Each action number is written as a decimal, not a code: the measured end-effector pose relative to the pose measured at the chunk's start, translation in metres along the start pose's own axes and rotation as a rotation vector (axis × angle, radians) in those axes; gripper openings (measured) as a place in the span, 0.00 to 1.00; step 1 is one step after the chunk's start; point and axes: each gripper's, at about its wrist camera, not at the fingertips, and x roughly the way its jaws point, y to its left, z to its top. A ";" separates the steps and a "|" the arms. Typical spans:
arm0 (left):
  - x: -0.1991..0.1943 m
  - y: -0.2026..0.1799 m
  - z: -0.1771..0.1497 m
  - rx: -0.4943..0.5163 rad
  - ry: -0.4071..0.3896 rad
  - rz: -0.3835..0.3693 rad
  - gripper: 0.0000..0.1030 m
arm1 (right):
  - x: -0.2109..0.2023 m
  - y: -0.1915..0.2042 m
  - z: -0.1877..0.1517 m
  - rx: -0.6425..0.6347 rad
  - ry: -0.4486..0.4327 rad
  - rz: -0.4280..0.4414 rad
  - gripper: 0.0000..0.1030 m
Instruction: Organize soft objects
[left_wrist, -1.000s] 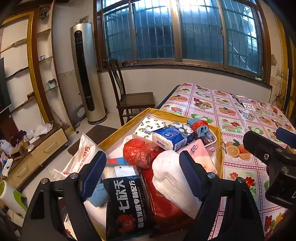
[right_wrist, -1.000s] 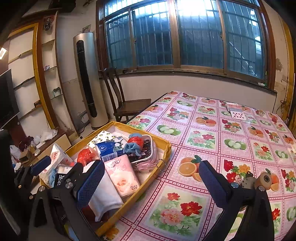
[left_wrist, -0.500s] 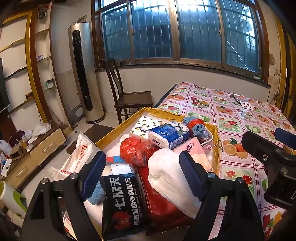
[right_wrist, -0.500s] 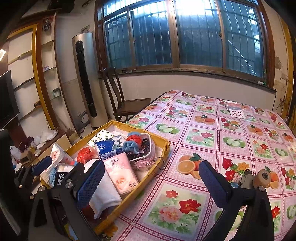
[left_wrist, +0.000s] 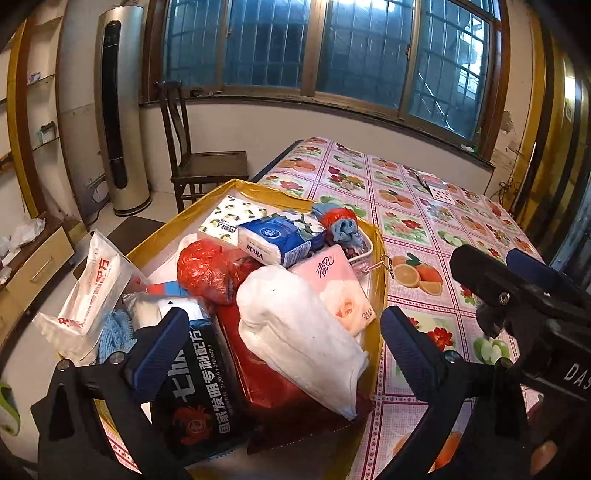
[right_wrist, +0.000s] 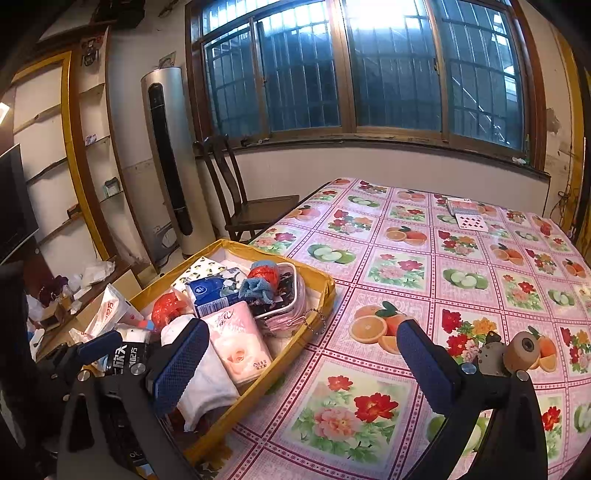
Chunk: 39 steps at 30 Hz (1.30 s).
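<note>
A yellow tray (left_wrist: 380, 266) heaped with soft packs is sitting at the left edge of a fruit-print tablecloth (right_wrist: 424, 280). The left gripper (left_wrist: 280, 343) is hovering spread wide over a white cloth bundle (left_wrist: 295, 328) beside a pink tissue pack (left_wrist: 340, 288), while the right gripper (right_wrist: 303, 365) is hanging open, empty, over the tray's right rim.

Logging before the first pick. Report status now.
Left gripper open, over the white cloth. Right gripper open, empty, above the tablecloth. Yellow box heaped: tissue packs, red bag. Nothing gripped yet.
</note>
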 end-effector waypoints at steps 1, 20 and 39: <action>0.000 -0.003 -0.001 0.017 -0.003 0.024 1.00 | 0.000 -0.001 0.000 0.003 -0.002 0.000 1.00; -0.011 -0.022 0.007 0.139 0.012 -0.021 1.00 | -0.003 -0.011 -0.001 0.025 -0.012 0.005 1.00; -0.008 -0.008 0.008 0.106 0.020 -0.011 1.00 | -0.004 -0.013 -0.003 0.037 -0.010 0.019 1.00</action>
